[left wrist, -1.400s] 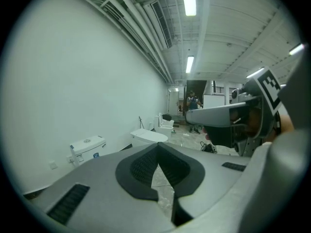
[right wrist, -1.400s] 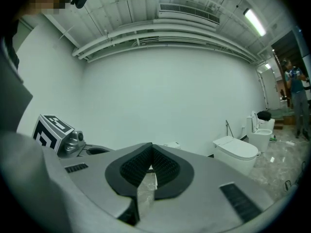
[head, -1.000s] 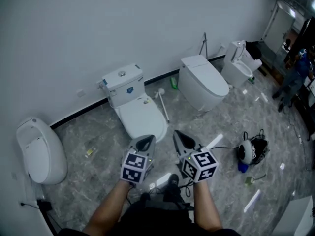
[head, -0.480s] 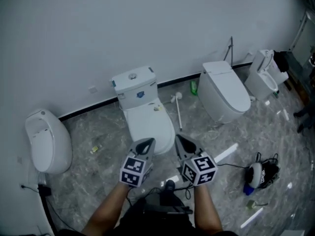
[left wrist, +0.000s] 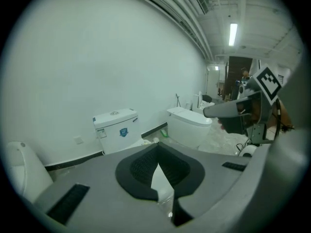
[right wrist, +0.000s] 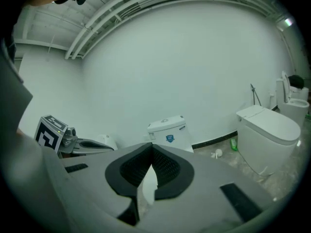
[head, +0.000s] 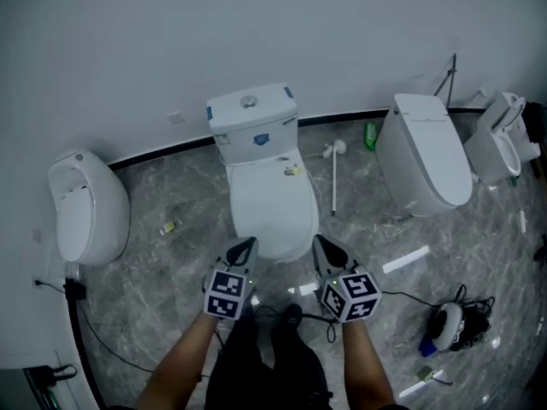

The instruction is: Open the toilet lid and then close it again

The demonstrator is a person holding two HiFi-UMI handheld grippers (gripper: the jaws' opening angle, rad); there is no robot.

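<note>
The toilet lid (head: 268, 196) lies shut on the middle toilet. Its long axis runs from the tank (head: 254, 120) at the wall straight toward the person, and its front edge is just ahead of and below both grippers. The left gripper (head: 244, 246) and right gripper (head: 325, 244) flank that edge about equally near, each with fingers pressed together and holding nothing.
</note>
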